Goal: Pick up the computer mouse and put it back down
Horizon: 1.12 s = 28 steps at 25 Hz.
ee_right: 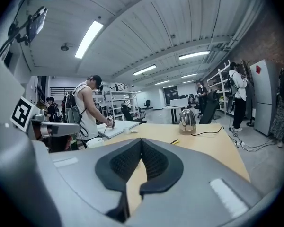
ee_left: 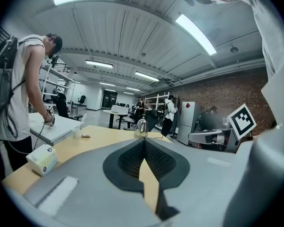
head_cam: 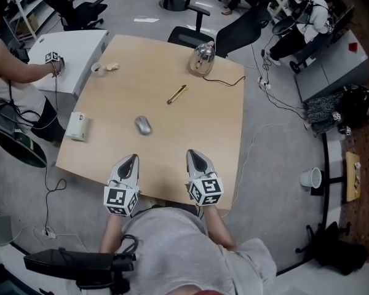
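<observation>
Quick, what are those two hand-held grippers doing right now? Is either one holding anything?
Left hand-held gripper: closed, holding nothing.
Right hand-held gripper: closed, holding nothing.

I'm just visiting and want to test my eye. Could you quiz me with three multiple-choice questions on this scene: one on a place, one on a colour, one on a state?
1. Where is the computer mouse?
A. lying on the table
B. held up in the air
C. hanging off the edge

2. What colour is the kettle?
A. red
B. silver
C. black

3. How do the right gripper's jaws stand?
A. wide apart
B. closed on the mouse
C. closed and empty

Answers:
1 A: it rests on the wood, with neither gripper touching it.
2 B: its body is shiny metal.
3 C: the pads meet at the tips with nothing between them.
</observation>
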Available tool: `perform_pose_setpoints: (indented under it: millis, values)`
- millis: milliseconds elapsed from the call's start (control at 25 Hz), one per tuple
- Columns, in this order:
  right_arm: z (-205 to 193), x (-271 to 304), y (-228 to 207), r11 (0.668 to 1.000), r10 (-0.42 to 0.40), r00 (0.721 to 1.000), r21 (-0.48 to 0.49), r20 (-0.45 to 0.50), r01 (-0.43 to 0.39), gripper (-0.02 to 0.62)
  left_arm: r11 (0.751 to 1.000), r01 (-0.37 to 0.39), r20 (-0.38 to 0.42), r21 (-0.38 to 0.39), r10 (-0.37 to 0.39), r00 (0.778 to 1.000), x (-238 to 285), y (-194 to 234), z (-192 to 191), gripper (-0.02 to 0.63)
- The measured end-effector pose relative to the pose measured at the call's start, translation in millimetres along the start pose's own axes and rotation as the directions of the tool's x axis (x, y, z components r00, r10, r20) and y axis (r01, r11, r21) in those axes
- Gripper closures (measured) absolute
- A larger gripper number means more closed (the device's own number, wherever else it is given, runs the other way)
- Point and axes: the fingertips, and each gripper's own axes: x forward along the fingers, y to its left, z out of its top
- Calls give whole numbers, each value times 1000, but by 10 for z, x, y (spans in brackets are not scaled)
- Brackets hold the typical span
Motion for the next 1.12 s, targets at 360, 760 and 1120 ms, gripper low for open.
perform_pose_setpoints:
  millis: [360, 760, 1120]
  values:
    - [-134, -236, -50, 1000, -19, 1000, 22, -8, 19, 589, 1000, 17, -9, 9, -17, 1000, 27, -70, -12, 586]
    - [-153, -237, -3, 1000, -9, 1000, 27, -15, 9, 589, 1000, 25, -6, 14, -25, 1000, 36, -103, 5, 586]
    - [-165, -206, 42, 999, 1, 1000, 44, -25, 0, 589, 1000, 20, -10, 10, -20, 1000, 16, -65, -2, 586]
